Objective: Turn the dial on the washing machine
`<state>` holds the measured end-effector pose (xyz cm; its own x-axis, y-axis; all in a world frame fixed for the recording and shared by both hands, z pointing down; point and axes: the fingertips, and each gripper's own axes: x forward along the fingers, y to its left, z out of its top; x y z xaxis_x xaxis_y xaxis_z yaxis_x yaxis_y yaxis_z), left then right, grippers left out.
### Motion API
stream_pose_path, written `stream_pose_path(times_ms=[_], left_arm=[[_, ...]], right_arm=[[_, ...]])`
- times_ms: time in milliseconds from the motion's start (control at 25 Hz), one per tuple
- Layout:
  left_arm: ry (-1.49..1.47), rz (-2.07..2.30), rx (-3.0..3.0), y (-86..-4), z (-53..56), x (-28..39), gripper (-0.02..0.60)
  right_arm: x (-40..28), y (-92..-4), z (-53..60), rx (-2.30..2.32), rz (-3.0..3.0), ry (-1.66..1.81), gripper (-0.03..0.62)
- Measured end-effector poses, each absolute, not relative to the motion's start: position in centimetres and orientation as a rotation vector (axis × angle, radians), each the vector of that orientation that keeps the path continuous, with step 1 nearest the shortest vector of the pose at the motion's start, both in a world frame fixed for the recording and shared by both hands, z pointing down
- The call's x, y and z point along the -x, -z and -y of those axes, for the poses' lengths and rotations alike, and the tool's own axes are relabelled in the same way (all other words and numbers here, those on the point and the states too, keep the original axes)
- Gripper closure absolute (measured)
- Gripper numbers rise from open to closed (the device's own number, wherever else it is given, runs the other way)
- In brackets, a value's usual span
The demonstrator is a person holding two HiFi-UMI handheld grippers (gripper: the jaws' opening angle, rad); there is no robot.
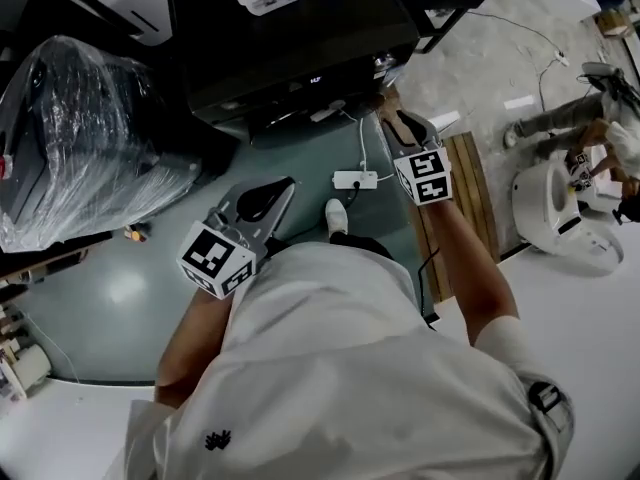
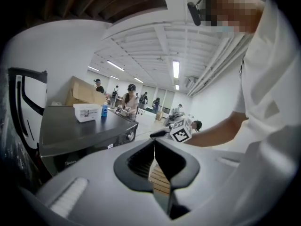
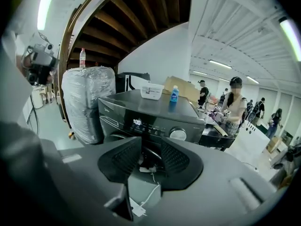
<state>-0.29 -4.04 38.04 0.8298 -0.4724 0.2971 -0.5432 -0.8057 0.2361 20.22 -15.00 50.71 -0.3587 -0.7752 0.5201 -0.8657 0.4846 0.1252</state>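
Note:
The dark washing machine (image 1: 300, 38) stands ahead of me, and its round silver dial (image 3: 178, 134) sits to the right of the lit display (image 3: 137, 122). My right gripper (image 3: 150, 147) points at the machine's front a short way off. Its jaws stand apart with nothing between them, and the dial shows just above the right jaw. In the head view the right gripper (image 1: 390, 103) reaches close to the machine's right front corner. My left gripper (image 1: 283, 185) hangs lower, back from the machine. In its own view the left gripper (image 2: 154, 147) is shut and empty, with the dial (image 2: 130, 136) far off.
A plastic-wrapped appliance (image 1: 80, 138) stands left of the machine. A white box (image 3: 151, 91) and a blue bottle (image 3: 174, 94) rest on the machine's top. A white power strip (image 1: 355, 179) with cable lies on the floor in front. Wooden slats (image 1: 465, 188) lie to the right; several people stand behind.

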Motion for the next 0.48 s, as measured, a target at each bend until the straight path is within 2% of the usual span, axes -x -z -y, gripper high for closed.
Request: stream_pose_path(times_ms=[200, 480], left_arm=[[-0.333, 0.932, -2.646, -37.7, 4.0, 0.7, 0.526], [-0.373, 1.068, -2.557, -37.9, 3.5, 2.4, 0.526]], right_arm=[[-22.4, -53.8, 20.4, -1.334, 2.194, -0.223, 0.488], [-23.2, -57.1, 26.0, -1.324, 2.144, -0.226, 0.426]])
